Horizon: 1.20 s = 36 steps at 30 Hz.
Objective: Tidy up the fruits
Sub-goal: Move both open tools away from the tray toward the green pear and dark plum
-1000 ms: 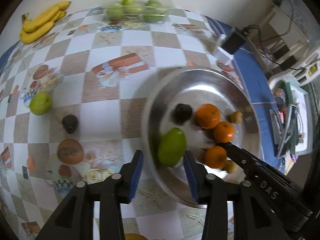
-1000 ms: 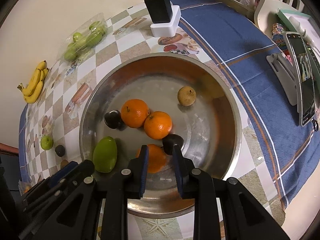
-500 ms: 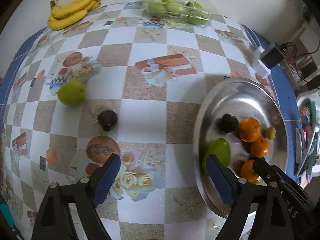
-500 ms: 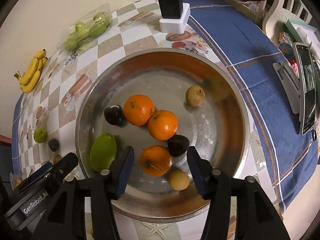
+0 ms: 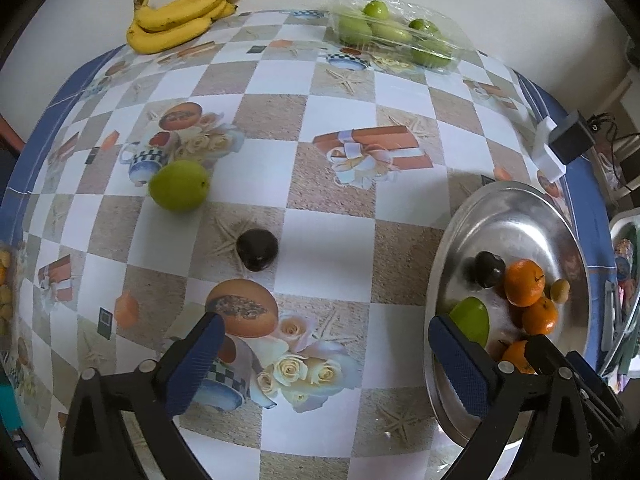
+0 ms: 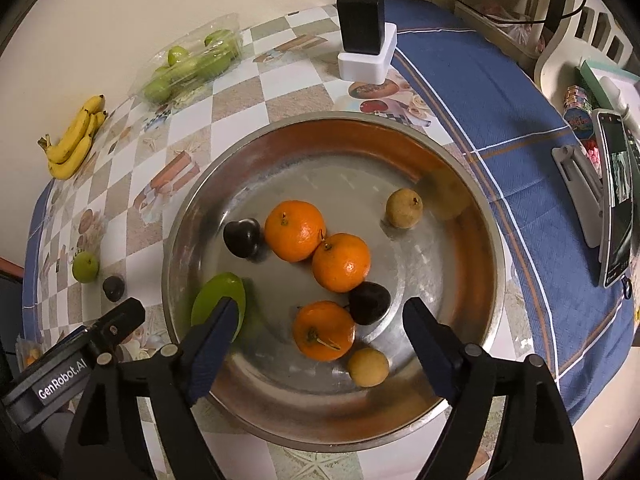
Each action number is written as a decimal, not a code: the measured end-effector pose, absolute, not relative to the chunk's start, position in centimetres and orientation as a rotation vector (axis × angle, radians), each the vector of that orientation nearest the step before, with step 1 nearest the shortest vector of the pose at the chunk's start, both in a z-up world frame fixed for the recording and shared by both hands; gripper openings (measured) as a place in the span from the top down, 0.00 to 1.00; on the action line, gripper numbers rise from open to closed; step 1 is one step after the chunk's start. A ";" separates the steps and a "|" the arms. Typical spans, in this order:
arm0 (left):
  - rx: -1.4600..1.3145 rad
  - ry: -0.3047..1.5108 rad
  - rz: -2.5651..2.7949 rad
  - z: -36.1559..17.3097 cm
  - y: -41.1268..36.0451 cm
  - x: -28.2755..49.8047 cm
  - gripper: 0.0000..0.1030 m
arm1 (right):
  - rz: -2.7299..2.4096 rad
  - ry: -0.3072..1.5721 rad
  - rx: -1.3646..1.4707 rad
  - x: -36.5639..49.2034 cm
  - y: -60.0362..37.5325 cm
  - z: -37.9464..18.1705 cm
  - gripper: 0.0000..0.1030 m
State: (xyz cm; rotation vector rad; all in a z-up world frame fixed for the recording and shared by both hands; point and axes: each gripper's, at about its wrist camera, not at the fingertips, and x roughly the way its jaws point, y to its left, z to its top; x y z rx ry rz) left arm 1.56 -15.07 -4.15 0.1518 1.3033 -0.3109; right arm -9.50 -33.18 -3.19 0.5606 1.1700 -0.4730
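On the checked tablecloth, 2 loose fruits wait outside the metal bowl (image 6: 472,216).

Both tools stand wide apart and empty: the left gripper (image 5: 326,364) faces the dark plum (image 5: 257,249) and the green fruit (image 5: 179,185), while the right gripper (image 6: 316,352) hovers over the bowl's 3 oranges. Judged best: centre the plum between the pads, descend squarely, close gently so it cannot roll.

The tablecloth (image 5: 332,248) is a white-and-tan check printed with roses and teapots, edged in blue. Yellow bananas (image 5: 182,16), a green fruit (image 5: 179,185) and a near-black plum (image 5: 257,249) lie on it. The silver bowl (image 6: 476,216) holds three oranges (image 6: 341,262).
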 end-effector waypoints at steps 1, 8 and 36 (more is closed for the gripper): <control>0.153 1.300 -0.309 -4.1 -15.1 1.6 0.00 | -0.474 1.168 0.559 -9.5 -33.2 -3.2 0.08; 0.155 1.284 -0.311 -3.8 -14.9 1.7 0.00 | -0.465 1.161 0.556 -9.4 -33.1 -3.2 0.00; 0.149 1.194 -0.261 -1.6 -11.2 4.7 0.00 | -0.410 1.138 0.535 -7.9 -31.1 -3.0 0.00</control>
